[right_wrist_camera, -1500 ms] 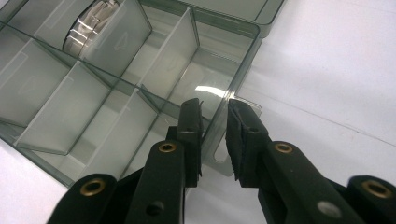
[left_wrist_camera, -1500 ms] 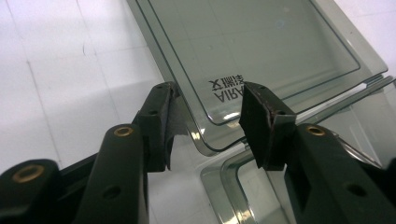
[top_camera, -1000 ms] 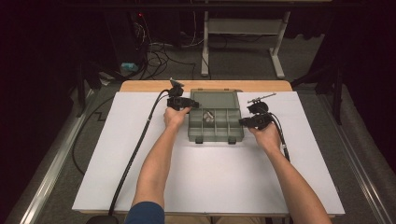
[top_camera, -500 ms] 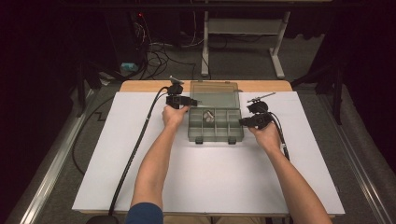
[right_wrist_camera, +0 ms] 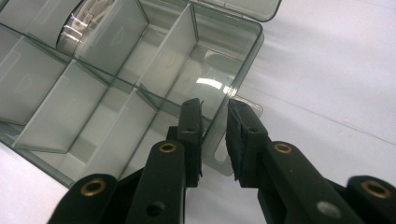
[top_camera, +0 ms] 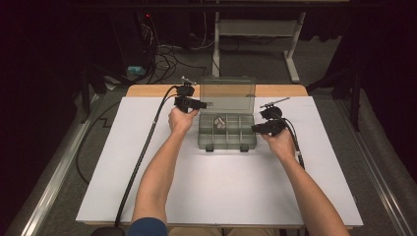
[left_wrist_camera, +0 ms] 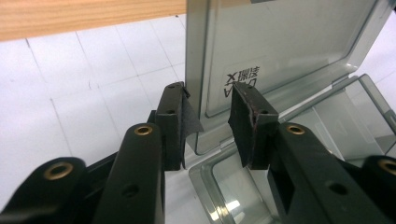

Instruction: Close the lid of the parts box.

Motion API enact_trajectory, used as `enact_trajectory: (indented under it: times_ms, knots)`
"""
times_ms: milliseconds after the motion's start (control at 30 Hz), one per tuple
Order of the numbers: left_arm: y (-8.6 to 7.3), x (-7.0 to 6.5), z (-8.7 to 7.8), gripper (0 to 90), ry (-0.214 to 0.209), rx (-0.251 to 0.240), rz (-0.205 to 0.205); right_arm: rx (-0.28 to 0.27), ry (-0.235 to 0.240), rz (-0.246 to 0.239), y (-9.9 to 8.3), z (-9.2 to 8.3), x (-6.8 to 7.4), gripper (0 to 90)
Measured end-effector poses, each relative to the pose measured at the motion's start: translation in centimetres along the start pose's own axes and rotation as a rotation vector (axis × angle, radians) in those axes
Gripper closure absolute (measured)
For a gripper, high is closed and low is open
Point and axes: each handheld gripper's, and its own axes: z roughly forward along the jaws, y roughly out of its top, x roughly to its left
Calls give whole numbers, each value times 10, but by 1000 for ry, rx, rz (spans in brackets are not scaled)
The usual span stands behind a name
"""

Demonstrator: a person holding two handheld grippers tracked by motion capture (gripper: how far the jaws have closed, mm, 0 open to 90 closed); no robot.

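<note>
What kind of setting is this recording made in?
Probably a lab or recording studio, not a home: a white-covered table under dark surroundings, loose cables on the floor, and a bare metal table frame behind.

The organizer box (top_camera: 226, 132) is showing smoky translucent grey. The surface (top_camera: 98, 162) is looking white, its twelve o'clock edge tan wood; both hand-held grippers are black.

Lab or recording bench, not a home. A white sheet (top_camera: 216, 187) covers a wooden tabletop (top_camera: 147, 90), which stands on grey carpet (top_camera: 64, 172). Dark surroundings, black drapes or panels at both sides. Behind the table, loose cables (top_camera: 169, 56) lie tangled on the floor beside a white metal frame stand (top_camera: 255, 29). A metal rail (top_camera: 49, 191) runs along the floor at left. In the left gripper view, a faint grid is printed on the sheet.
</note>
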Motion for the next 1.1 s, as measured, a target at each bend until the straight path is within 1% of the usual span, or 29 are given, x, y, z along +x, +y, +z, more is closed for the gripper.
enact_trajectory:
  times_ms: [33,67,200,267,500,700,833,1033,1100]
  knots:
    - [0,-1,-1,665,7,3,10,-2,-1,0,0,0,0,766]
    - [0,-3,-1,668,15,9,29,-3,-1,0,0,0,0,765]
    - [1,-6,-4,669,32,17,59,-3,0,2,0,0,0,766]
    - [1,-8,-5,670,51,23,77,-3,-2,1,0,0,0,766]
    - [0,-14,-14,672,70,31,124,-1,-8,-7,0,0,1,766]
    - [-1,-19,-22,677,77,24,139,-1,-12,-5,0,0,2,767]
    - [-3,-21,-28,685,73,17,143,-2,-15,-8,0,0,3,767]
    - [-8,-24,-33,698,73,15,139,-5,-21,-12,-1,0,3,767]
    - [-9,-23,-34,699,64,17,134,-4,-21,-12,-1,0,3,767]
